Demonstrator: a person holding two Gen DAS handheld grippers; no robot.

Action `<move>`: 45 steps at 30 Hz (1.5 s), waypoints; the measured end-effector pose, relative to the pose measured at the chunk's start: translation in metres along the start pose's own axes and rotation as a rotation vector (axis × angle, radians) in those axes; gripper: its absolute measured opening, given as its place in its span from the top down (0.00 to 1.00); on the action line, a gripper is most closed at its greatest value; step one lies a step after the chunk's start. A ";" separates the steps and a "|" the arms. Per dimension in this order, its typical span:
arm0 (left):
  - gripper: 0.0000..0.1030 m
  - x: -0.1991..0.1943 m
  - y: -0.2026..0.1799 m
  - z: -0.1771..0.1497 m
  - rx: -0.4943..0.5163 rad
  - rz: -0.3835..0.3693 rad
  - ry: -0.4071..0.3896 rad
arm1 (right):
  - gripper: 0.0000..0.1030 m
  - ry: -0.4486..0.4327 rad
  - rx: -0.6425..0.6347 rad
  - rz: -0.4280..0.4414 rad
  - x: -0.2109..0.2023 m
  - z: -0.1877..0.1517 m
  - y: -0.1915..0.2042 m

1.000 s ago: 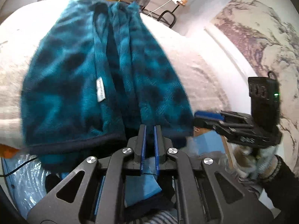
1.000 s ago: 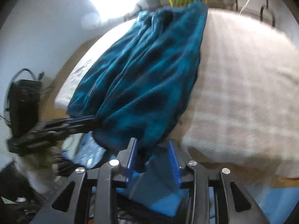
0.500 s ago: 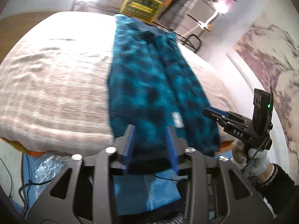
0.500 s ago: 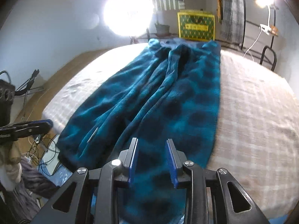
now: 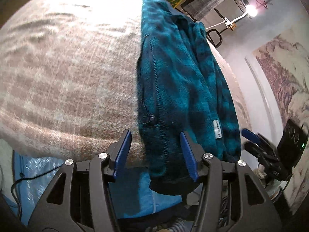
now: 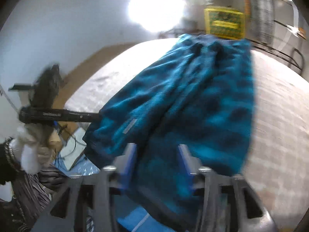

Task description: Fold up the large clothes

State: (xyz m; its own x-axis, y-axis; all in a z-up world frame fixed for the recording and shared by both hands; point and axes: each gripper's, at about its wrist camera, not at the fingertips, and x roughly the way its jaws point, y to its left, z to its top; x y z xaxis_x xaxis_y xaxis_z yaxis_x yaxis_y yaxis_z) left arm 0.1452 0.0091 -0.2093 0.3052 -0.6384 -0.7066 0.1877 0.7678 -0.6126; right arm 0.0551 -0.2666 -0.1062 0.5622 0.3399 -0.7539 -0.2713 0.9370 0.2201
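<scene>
A large teal and dark-blue fleece garment [image 5: 179,81] lies lengthwise on the bed, its dark hem hanging over the near edge; a small white label [image 5: 217,129] shows near the hem. It also shows in the right wrist view [image 6: 193,100]. My left gripper [image 5: 155,145] is open, its blue pads either side of the garment's left seam and zipper at the bed edge. My right gripper [image 6: 157,160] is open, with the hem lying between its blue pads. The right gripper shows at the garment's right corner in the left wrist view [image 5: 249,135].
The bed is covered by a beige plaid blanket [image 5: 67,77]. A yellow-green crate [image 6: 224,23] and a metal rack stand beyond its far end. A bright lamp [image 6: 156,5] glares. Blue plastic and cables [image 5: 36,172] lie on the floor below the near edge.
Both grippers have let go of the garment's hem and opened wide. The garment now lies flat along the bed. The left gripper shifted left to the garment's left seam.
</scene>
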 end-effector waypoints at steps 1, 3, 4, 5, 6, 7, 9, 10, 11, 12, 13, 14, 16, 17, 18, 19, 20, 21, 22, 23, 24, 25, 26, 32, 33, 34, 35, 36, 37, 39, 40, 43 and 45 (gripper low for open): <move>0.48 0.002 0.005 -0.001 -0.024 -0.015 0.010 | 0.40 -0.012 0.035 -0.012 -0.010 -0.007 -0.013; 0.48 0.006 0.015 -0.003 -0.081 -0.058 0.027 | 0.40 -0.002 0.113 -0.030 -0.024 -0.022 -0.041; 0.48 0.006 0.017 -0.003 -0.093 -0.070 0.026 | 0.39 0.006 0.164 -0.037 -0.028 -0.031 -0.058; 0.48 0.006 0.018 -0.004 -0.103 -0.083 0.023 | 0.39 0.012 0.210 -0.033 -0.030 -0.038 -0.072; 0.48 0.007 0.018 -0.004 -0.105 -0.092 0.025 | 0.39 0.016 0.264 -0.014 -0.032 -0.045 -0.086; 0.48 0.007 0.017 -0.006 -0.106 -0.107 0.033 | 0.40 0.015 0.321 0.033 -0.031 -0.053 -0.098; 0.48 0.010 0.016 -0.008 -0.111 -0.134 0.049 | 0.40 0.018 0.398 0.123 -0.029 -0.064 -0.113; 0.48 0.013 0.013 -0.011 -0.109 -0.148 0.067 | 0.41 0.025 0.430 0.172 -0.024 -0.071 -0.118; 0.48 0.013 0.009 -0.012 -0.097 -0.145 0.065 | 0.41 0.034 0.440 0.193 -0.022 -0.074 -0.118; 0.48 0.015 0.007 -0.011 -0.084 -0.139 0.065 | 0.42 0.052 0.447 0.218 -0.015 -0.077 -0.118; 0.48 0.016 0.003 -0.010 -0.073 -0.137 0.071 | 0.42 0.061 0.445 0.230 -0.013 -0.078 -0.116; 0.48 0.017 0.000 -0.011 -0.064 -0.130 0.071 | 0.42 0.072 0.437 0.250 -0.008 -0.078 -0.114; 0.48 0.017 -0.003 -0.013 -0.059 -0.139 0.083 | 0.42 0.081 0.416 0.287 -0.003 -0.075 -0.108; 0.48 0.018 -0.004 -0.014 -0.061 -0.145 0.088 | 0.46 0.090 0.417 0.307 -0.001 -0.074 -0.107; 0.48 0.018 -0.004 -0.016 -0.060 -0.149 0.089 | 0.48 0.097 0.424 0.327 0.001 -0.074 -0.106; 0.48 0.017 -0.005 -0.018 -0.056 -0.153 0.091 | 0.52 0.107 0.430 0.357 0.007 -0.074 -0.106; 0.48 0.018 -0.006 -0.019 -0.050 -0.151 0.094 | 0.55 0.115 0.431 0.376 0.012 -0.073 -0.105; 0.50 0.018 -0.007 -0.020 -0.045 -0.148 0.092 | 0.56 0.128 0.423 0.384 0.016 -0.073 -0.103; 0.53 0.018 -0.008 -0.020 -0.035 -0.141 0.092 | 0.57 0.136 0.417 0.385 0.021 -0.072 -0.100; 0.56 0.018 -0.008 -0.020 -0.031 -0.134 0.094 | 0.60 0.142 0.411 0.382 0.026 -0.070 -0.099; 0.66 0.018 -0.007 -0.018 -0.031 -0.128 0.097 | 0.64 0.140 0.412 0.372 0.029 -0.068 -0.099; 0.74 0.017 -0.007 -0.017 -0.034 -0.128 0.102 | 0.71 0.137 0.422 0.377 0.031 -0.067 -0.099; 0.76 0.017 -0.008 -0.017 -0.041 -0.143 0.101 | 0.76 0.130 0.444 0.398 0.031 -0.068 -0.102; 0.82 -0.004 -0.012 -0.007 -0.089 -0.268 0.067 | 0.84 0.016 0.532 0.538 0.003 -0.059 -0.107; 0.82 -0.007 -0.013 -0.003 -0.105 -0.294 0.063 | 0.84 -0.004 0.538 0.551 -0.002 -0.056 -0.107; 0.83 -0.011 -0.014 0.001 -0.118 -0.317 0.057 | 0.84 -0.027 0.549 0.563 -0.006 -0.051 -0.109; 0.83 -0.014 -0.016 0.007 -0.126 -0.334 0.051 | 0.84 -0.051 0.564 0.576 -0.010 -0.046 -0.111; 0.83 -0.016 -0.019 0.012 -0.131 -0.347 0.043 | 0.84 -0.072 0.577 0.584 -0.012 -0.040 -0.113; 0.83 -0.019 -0.022 0.019 -0.131 -0.356 0.033 | 0.84 -0.084 0.583 0.586 -0.013 -0.035 -0.115; 0.83 -0.023 -0.030 0.035 -0.121 -0.359 0.016 | 0.84 -0.108 0.583 0.572 -0.015 -0.021 -0.118; 0.83 -0.024 -0.034 0.043 -0.119 -0.357 0.006 | 0.84 -0.116 0.575 0.556 -0.016 -0.012 -0.119; 0.83 -0.023 -0.043 0.073 -0.131 -0.357 -0.021 | 0.84 -0.142 0.562 0.521 -0.016 0.011 -0.126; 0.83 -0.018 -0.045 0.091 -0.150 -0.354 -0.038 | 0.84 -0.160 0.561 0.487 -0.015 0.029 -0.132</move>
State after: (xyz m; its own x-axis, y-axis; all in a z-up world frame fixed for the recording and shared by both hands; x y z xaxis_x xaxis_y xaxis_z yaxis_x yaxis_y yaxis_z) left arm 0.2165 -0.0086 -0.1367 0.2808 -0.8581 -0.4299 0.1501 0.4816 -0.8634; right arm 0.1052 -0.3934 -0.1060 0.5987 0.6933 -0.4012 -0.1044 0.5642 0.8190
